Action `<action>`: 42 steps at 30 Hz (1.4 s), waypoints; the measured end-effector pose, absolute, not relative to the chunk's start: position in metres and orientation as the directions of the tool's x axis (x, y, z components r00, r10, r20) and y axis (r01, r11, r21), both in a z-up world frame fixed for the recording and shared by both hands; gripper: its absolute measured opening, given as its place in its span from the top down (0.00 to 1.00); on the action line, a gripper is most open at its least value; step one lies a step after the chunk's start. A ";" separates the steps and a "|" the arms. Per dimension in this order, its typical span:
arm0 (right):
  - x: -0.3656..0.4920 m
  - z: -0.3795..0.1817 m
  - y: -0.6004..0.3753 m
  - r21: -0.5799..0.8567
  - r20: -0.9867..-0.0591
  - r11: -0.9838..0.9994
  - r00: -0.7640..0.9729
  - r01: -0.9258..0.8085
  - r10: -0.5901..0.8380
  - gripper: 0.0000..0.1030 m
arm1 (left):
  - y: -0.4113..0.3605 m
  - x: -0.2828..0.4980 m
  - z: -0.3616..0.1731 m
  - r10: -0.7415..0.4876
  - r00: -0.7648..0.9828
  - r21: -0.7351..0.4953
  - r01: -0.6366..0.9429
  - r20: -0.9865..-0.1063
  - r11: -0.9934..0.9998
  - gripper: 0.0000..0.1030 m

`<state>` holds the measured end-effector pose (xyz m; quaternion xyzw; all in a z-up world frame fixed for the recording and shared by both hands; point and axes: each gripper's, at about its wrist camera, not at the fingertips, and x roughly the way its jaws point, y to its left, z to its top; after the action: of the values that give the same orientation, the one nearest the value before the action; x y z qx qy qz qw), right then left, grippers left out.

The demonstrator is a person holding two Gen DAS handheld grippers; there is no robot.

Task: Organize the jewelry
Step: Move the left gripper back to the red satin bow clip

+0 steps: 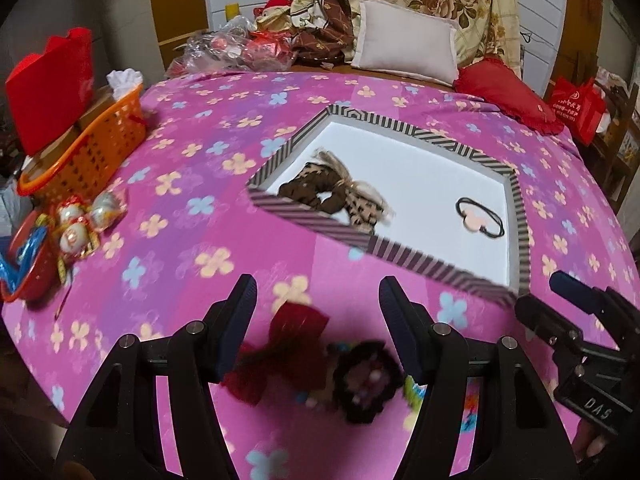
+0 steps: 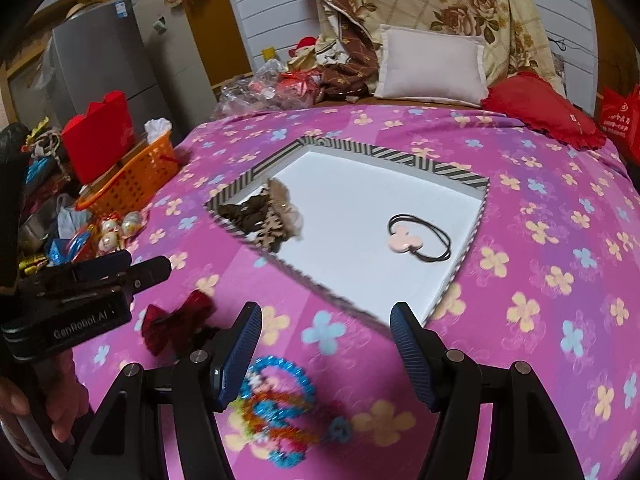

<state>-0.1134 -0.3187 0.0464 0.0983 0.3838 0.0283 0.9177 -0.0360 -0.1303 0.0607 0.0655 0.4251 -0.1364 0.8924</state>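
A striped-rim box (image 1: 404,258) (image 2: 460,272) with a white floor lies on the pink flowered bedspread. Inside lie a brown leopard scrunchie (image 1: 320,194) (image 2: 256,216) and a black hair tie with a pink charm (image 1: 476,220) (image 2: 408,240). My left gripper (image 1: 318,300) is open above a dark red bow (image 1: 288,352) (image 2: 176,324) and a black beaded scrunchie (image 1: 366,380). My right gripper (image 2: 326,328) is open above colourful bead bracelets (image 2: 280,404); it also shows in the left wrist view (image 1: 568,304).
An orange basket (image 1: 88,152) (image 2: 132,176), a red box (image 1: 48,88) and wrapped trinkets (image 1: 76,224) sit at the bed's left edge. Pillows (image 1: 408,44), a red cushion (image 1: 504,92) and folded quilts lie at the far end.
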 end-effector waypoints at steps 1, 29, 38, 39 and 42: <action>-0.116 0.047 -0.315 0.197 -0.698 0.980 0.705 0.020 0.126 0.37 | -0.127 -0.038 0.060 -0.188 0.601 -0.001 0.297 -0.777 0.955 0.38; -0.154 0.035 -0.273 0.216 -0.712 0.976 0.682 -0.014 0.167 0.35 | -0.069 -0.088 0.039 -0.153 0.596 -0.009 0.238 -0.788 0.971 0.38; -0.152 0.030 -0.268 0.215 -0.719 0.976 0.673 -0.024 0.174 0.35 | -0.059 -0.086 0.031 -0.148 0.585 -0.018 0.222 -0.798 0.975 0.38; -0.151 0.030 -0.268 0.214 -0.719 0.976 0.672 -0.025 0.175 0.35 | -0.058 -0.086 0.030 -0.148 0.581 -0.021 0.221 -0.801 0.975 0.38; -0.151 0.027 -0.265 0.212 -0.723 0.977 0.666 -0.036 0.182 0.35 | -0.053 -0.084 0.026 -0.155 0.567 -0.034 0.219 -0.809 0.975 0.38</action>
<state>-0.1507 -0.2647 0.0272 0.0901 0.4041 0.0600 0.9083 -0.0840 -0.0528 0.0261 0.0353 0.4534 -0.1058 0.8843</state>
